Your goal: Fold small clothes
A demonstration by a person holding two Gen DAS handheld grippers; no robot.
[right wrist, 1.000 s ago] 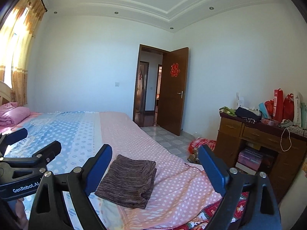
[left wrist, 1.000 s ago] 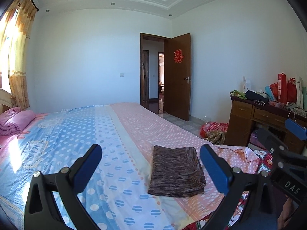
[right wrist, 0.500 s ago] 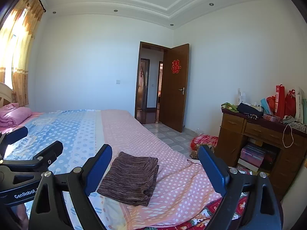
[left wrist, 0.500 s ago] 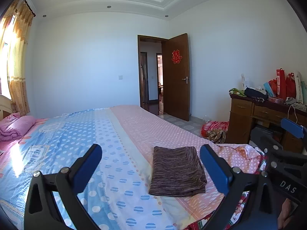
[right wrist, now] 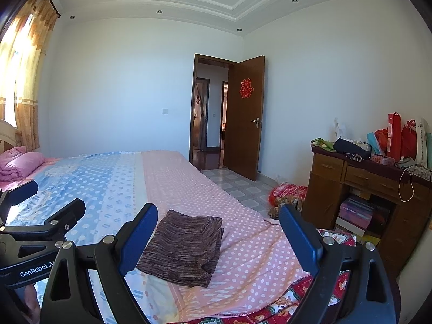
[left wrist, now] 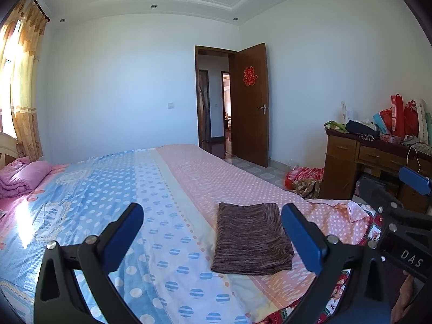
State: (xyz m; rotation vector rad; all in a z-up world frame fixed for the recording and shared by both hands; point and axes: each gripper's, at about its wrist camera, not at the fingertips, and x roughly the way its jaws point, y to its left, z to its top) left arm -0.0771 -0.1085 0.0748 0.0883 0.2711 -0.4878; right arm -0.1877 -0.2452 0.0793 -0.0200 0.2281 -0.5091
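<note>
Both grippers raised slightly, jaws wide and empty, folded brown garment [left wrist: 251, 239] flat, lengthwise along bed [left wrist: 121, 189].

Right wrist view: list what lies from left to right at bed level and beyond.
Pink pillow → left gripper → folded garment → open door → red bundle on the floor → wooden desk → red bags on it.
</note>
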